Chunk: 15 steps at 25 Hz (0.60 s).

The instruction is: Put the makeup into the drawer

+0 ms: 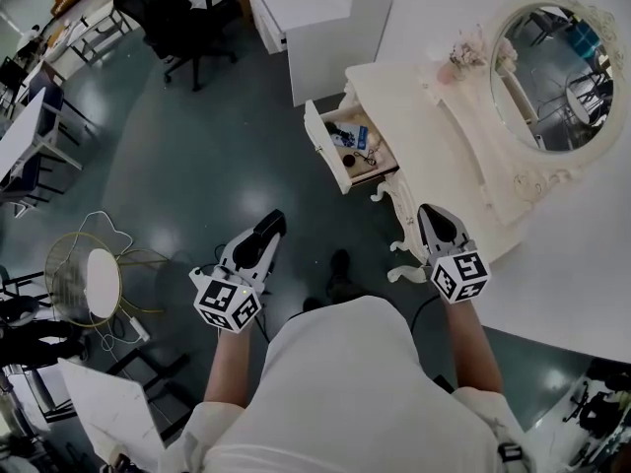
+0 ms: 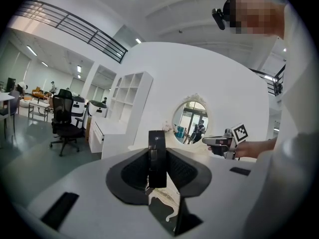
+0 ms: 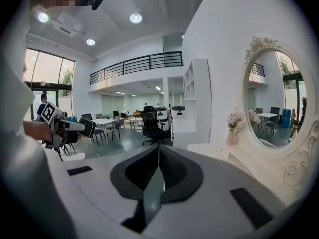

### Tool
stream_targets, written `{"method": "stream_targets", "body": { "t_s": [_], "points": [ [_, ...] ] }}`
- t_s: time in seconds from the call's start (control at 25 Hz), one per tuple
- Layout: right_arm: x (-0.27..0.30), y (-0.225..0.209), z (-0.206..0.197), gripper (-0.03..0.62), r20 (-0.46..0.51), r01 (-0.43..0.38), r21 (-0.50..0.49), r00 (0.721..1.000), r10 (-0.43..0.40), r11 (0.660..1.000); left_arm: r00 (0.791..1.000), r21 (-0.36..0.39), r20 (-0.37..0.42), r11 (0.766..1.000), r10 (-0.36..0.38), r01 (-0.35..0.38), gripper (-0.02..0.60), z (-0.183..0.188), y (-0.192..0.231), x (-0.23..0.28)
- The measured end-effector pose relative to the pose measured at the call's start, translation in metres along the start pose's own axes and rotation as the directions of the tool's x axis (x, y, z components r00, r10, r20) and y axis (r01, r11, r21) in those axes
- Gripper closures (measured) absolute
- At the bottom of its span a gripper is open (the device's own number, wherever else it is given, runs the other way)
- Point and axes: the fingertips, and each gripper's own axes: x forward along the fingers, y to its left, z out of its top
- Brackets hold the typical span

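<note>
A flat black makeup case [image 2: 157, 159] stands on edge between the jaws of my left gripper [image 2: 157, 148], which is shut on it. In the head view that left gripper [image 1: 270, 227] hovers over the floor, to the left of and below the white vanity's open drawer [image 1: 323, 148]. The drawer holds a blue-and-white item [image 1: 347, 136] and some small dark things. My right gripper [image 1: 431, 215] is at the vanity's front edge, to the right of the drawer. Its jaws [image 3: 158, 151] are shut with nothing between them.
The white vanity table [image 1: 444, 156] carries an oval mirror [image 1: 550, 77] and a small flower vase [image 1: 463, 59]. A white cabinet [image 1: 296, 13] stands beyond the drawer. A black office chair [image 1: 192, 13] is at the far left, and a round stool with a gold wire frame [image 1: 99, 284] is at my left.
</note>
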Motion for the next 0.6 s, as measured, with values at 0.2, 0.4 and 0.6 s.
{"method": "stream_targets", "body": {
  "t_s": [0.2,0.4,0.6],
  "points": [
    [0.034,-0.030,0.006,0.565,-0.014,-0.015,0.012,1.000,0.015,1.000,1.000,-0.001,-0.021,1.000,0.012,-0.012,0.480,0.008,0.012,0.038],
    [0.067,-0.062,0.010,0.565,-0.025,-0.039,0.042,0.999,0.040,0.998,0.999,0.003,-0.044,1.000,0.030,-0.030,0.480,0.017,0.019,0.075],
    [0.098,-0.085,0.010,0.565,-0.031,-0.068,0.054,0.997,0.070,0.996,0.996,0.009,-0.070,0.999,0.048,-0.048,0.480,0.019,0.022,0.108]
  ]
}}
